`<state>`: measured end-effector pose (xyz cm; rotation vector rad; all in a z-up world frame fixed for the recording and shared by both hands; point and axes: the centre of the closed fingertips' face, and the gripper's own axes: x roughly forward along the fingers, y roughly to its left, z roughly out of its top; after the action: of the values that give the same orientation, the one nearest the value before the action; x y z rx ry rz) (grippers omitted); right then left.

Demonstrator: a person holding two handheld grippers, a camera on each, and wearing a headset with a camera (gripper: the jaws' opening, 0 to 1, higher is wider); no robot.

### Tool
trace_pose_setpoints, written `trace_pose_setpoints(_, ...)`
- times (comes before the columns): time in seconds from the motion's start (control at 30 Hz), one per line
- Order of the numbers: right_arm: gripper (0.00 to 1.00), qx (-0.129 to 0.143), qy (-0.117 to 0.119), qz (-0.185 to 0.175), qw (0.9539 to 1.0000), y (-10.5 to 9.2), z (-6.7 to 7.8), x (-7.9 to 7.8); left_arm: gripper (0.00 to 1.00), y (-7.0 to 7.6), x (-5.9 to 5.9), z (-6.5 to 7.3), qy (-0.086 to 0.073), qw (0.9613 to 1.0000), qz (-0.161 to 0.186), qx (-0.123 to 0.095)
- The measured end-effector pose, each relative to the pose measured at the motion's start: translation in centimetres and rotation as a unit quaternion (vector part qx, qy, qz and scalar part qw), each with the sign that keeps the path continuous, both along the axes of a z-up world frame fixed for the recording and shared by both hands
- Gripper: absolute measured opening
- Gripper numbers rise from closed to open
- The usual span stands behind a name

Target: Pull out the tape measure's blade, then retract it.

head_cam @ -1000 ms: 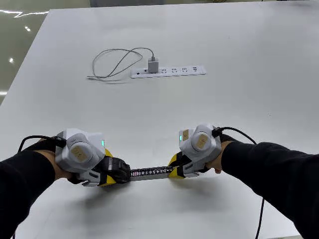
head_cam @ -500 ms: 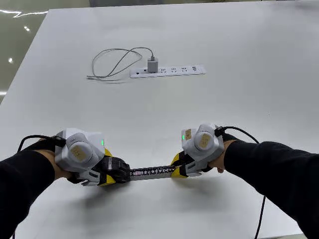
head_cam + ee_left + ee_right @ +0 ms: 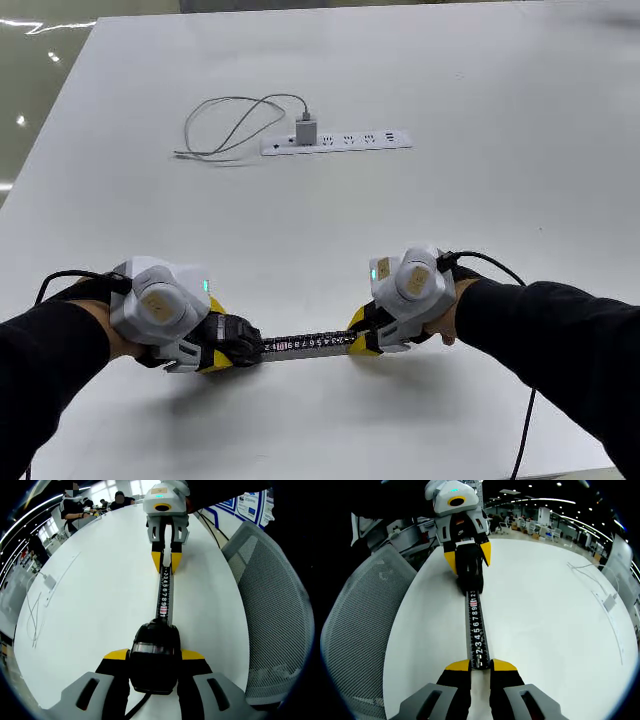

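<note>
In the head view the tape measure (image 3: 238, 342) lies on the white bench (image 3: 420, 230) toward 6 o'clock, close to the person. The left gripper (image 3: 222, 338) has its fingers (image 3: 216, 361) closed on the black case. The right gripper (image 3: 358, 338), at 3 o'clock from the case, pinches the free end of the blade (image 3: 308, 345). The blade is drawn out a short way and lies low over the bench between the two grippers. Far at 12 o'clock a power strip (image 3: 337, 142) with a charger (image 3: 306, 130) and a looped cable (image 3: 225, 125) lies well apart.

In the left gripper view the case sits at 6 o'clock between the two yellow-tipped fingers, held by its broad sides. The blade runs straight to 12 o'clock, where the other gripper's fingers are narrow on its tip.

In the right gripper view the fingers are nearly together at 6 o'clock with the blade end between them. The printed numbers run up to the case at 12 o'clock, and a mesh chair (image 3: 355, 630) stands at 9 o'clock.

I judge the case to be hard and compact, with some weight, and the broad sides look like the right place to hold it. The blade looks thin and springy: stiff over this short length, but it may buckle if twisted, and its spring probably pulls back. It is best held at the very end and let back slowly.

The case is the only container here; the rest of the blade is presumably wound inside, which I cannot see
</note>
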<state>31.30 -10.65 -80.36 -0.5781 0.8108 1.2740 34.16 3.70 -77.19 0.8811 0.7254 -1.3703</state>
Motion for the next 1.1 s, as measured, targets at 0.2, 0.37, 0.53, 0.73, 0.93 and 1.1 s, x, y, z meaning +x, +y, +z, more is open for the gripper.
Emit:
trace_pose_setpoints(0.2, 0.09, -0.001, 0.000, 0.000, 1.0000, -0.3, 0.1, 0.0, 0.31, 0.0, 0.0, 0.0, 0.000, 1.0000, 0.000, 0.000)
trace_pose_setpoints(0.37, 0.09, 0.000, 0.002, -0.002, 1.0000, -0.6, 0.1, 0.0, 0.31, 0.0, 0.0, 0.0, 0.001, 1.0000, 0.000, -0.001)
trace_pose_setpoints(0.53, 0.10, -0.001, 0.000, -0.003, 1.0000, -0.8, 0.1, 0.0, 0.31, 0.0, 0.0, 0.0, 0.001, 1.0000, 0.000, -0.001)
trace_pose_setpoints(0.73, 0.10, -0.005, -0.001, -0.003, 1.0000, -1.2, 0.1, 0.0, 0.31, 0.1, 0.0, 0.0, 0.000, 1.0000, -0.001, 0.000)
trace_pose_setpoints(0.93, 0.10, -0.006, -0.001, -0.004, 1.0000, -1.6, 0.0, 0.0, 0.31, 0.1, 0.0, 0.0, 0.000, 1.0000, 0.000, 0.000)
trace_pose_setpoints(1.1, 0.10, -0.008, -0.002, -0.004, 1.0000, -1.9, 0.0, 0.0, 0.31, 0.1, 0.1, 0.0, 0.001, 1.0000, -0.001, 0.000)
